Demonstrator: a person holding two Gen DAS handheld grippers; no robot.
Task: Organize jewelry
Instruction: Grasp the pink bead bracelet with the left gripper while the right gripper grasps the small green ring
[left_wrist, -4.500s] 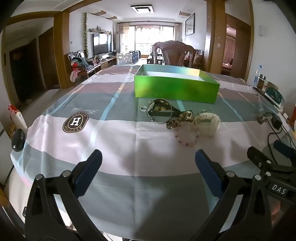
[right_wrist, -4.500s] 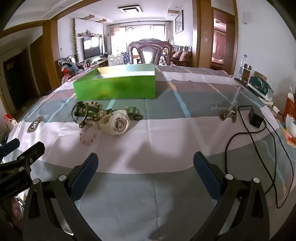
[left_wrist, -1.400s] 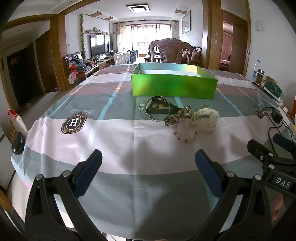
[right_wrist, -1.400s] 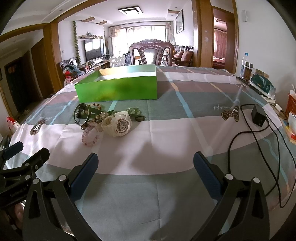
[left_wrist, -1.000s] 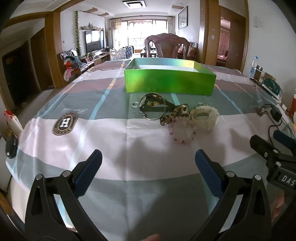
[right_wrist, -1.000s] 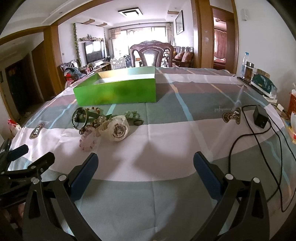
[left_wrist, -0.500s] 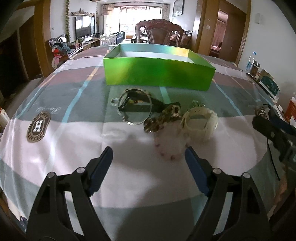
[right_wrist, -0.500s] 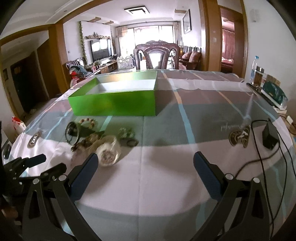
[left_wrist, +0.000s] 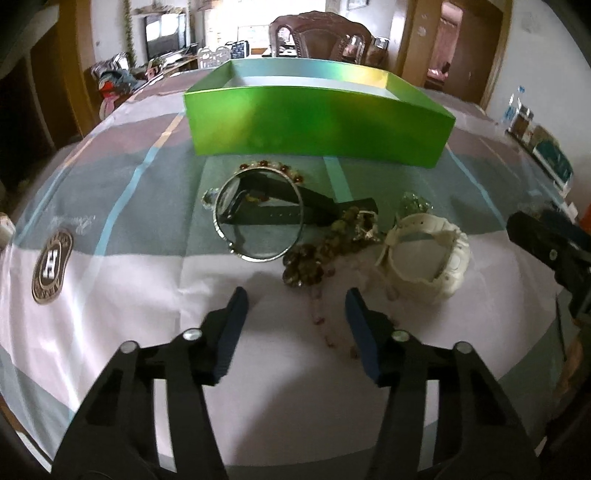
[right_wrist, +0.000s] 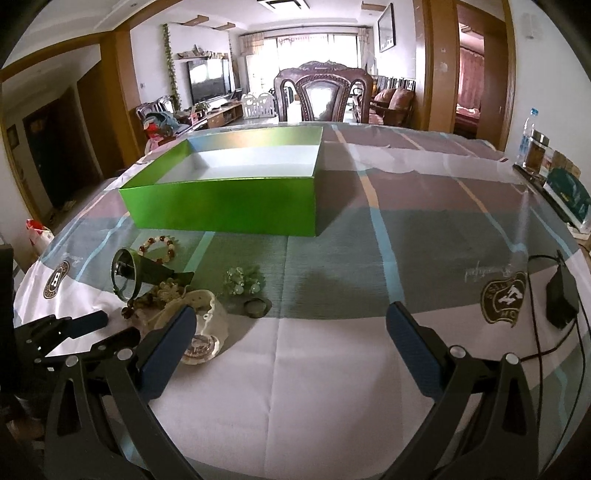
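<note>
A pile of jewelry lies on the tablecloth in front of an open green box (left_wrist: 317, 122), which also shows in the right wrist view (right_wrist: 225, 203). The pile holds a silver bangle (left_wrist: 258, 214) over a black watch strap (left_wrist: 317, 208), a brown bead bracelet (left_wrist: 317, 258), a pink bead bracelet (left_wrist: 325, 325), a white watch (left_wrist: 424, 254) and a green bead cluster (right_wrist: 242, 280). My left gripper (left_wrist: 295, 306) is open low over the pink bracelet, its jaws partly narrowed. My right gripper (right_wrist: 286, 332) is wide open and empty, right of the white watch (right_wrist: 201, 332).
A red-and-white bead bracelet (right_wrist: 159, 245) and a small dark ring (right_wrist: 255, 307) lie near the pile. A black adapter with a cable (right_wrist: 561, 295) is at the right. Bottles and a box (right_wrist: 546, 162) stand at the far right edge. A wooden chair (right_wrist: 323, 96) stands behind the table.
My left gripper has moved forward and down to the pile and its jaws have narrowed. My right gripper has moved forward and to the left, closer to the box.
</note>
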